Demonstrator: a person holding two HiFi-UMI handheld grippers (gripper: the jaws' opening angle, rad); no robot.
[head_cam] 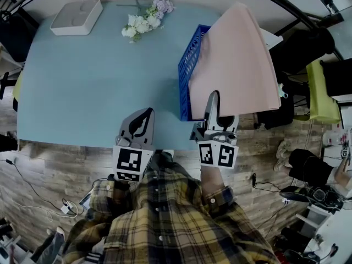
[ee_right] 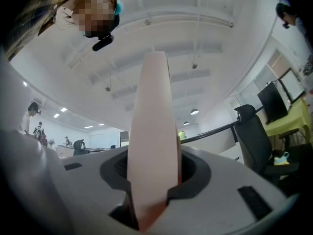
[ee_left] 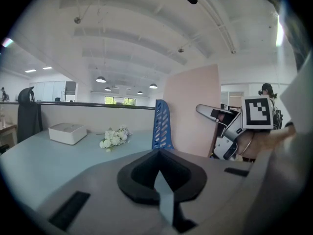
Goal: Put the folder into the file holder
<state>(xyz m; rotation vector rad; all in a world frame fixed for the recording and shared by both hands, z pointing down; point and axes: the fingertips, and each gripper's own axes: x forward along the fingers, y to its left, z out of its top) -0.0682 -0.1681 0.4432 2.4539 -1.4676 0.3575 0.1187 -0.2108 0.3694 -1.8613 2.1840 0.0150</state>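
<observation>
Clearly, the right gripper (head_cam: 213, 100) clamps the folder (head_cam: 239, 59) upright at the file holder (head_cam: 186, 78) for slotting; the left gripper (head_cam: 143, 115) waits closed, empty.

One folder (head_cam: 236, 59), one file holder (head_cam: 190, 73), one box (head_cam: 77, 17), one flower bunch (head_cam: 144, 20), one table (head_cam: 82, 92), two tongs, left tongs (head_cam: 147, 112), right tongs (head_cam: 213, 95)
</observation>
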